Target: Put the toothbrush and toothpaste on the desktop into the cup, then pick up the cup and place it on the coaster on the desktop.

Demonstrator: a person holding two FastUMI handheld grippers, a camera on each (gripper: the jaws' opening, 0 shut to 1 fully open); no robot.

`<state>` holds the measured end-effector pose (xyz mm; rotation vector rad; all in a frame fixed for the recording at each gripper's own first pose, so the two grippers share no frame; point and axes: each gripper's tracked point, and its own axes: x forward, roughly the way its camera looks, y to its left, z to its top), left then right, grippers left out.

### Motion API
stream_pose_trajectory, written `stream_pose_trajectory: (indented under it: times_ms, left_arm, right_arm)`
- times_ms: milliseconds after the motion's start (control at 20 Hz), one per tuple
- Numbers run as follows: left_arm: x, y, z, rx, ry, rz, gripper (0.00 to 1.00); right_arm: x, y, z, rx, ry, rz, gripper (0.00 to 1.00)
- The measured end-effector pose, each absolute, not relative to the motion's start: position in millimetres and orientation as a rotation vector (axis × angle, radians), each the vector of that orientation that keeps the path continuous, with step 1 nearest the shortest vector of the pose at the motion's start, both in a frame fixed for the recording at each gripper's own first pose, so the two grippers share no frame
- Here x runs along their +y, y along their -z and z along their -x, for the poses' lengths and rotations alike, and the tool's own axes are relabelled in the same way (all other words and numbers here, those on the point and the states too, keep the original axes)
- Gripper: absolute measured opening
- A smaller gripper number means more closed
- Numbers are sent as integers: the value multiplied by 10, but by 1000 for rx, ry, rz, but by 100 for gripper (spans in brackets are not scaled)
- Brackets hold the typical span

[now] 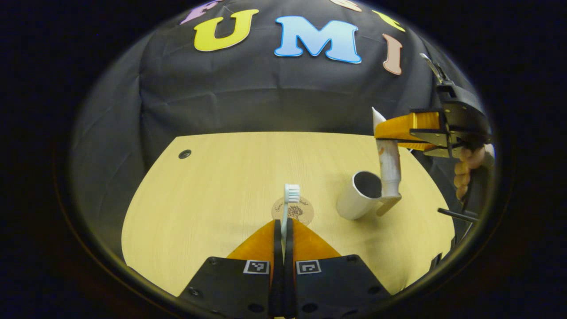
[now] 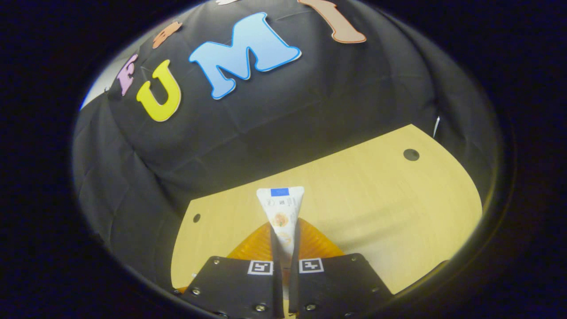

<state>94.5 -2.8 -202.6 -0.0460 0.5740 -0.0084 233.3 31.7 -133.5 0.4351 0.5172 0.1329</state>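
Right hand-held gripper (image 1: 401, 133) grasps toothpaste tube (image 1: 389, 166), long axis vertical, just above cup (image 1: 359, 197). Left hand-held gripper (image 1: 283, 235) clenches toothbrush (image 1: 290, 199).

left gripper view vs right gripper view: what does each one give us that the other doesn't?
Left gripper view: left tool shut on the toothbrush, coaster behind it, white cup on the desk, and the right tool holding the toothpaste cap-down by the cup's rim.
Right gripper view: the toothpaste's flat crimped end up close in the right tool.
Both: wooden desktop, black cloth wall.
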Motion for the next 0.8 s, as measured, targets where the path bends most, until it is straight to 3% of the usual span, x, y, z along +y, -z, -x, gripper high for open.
stream_pose_trajectory:
  times_ms: [350, 800]
  left_arm:
    - [74, 2035, -936, 591, -11, 44, 8]
    - [136, 2020, -836, 610, -32, 34, 8]
  right_arm:
    - [244, 1543, -2621, 442, -76, -282, 7]
    - [311, 1816, -2500, 360, -63, -199, 7]
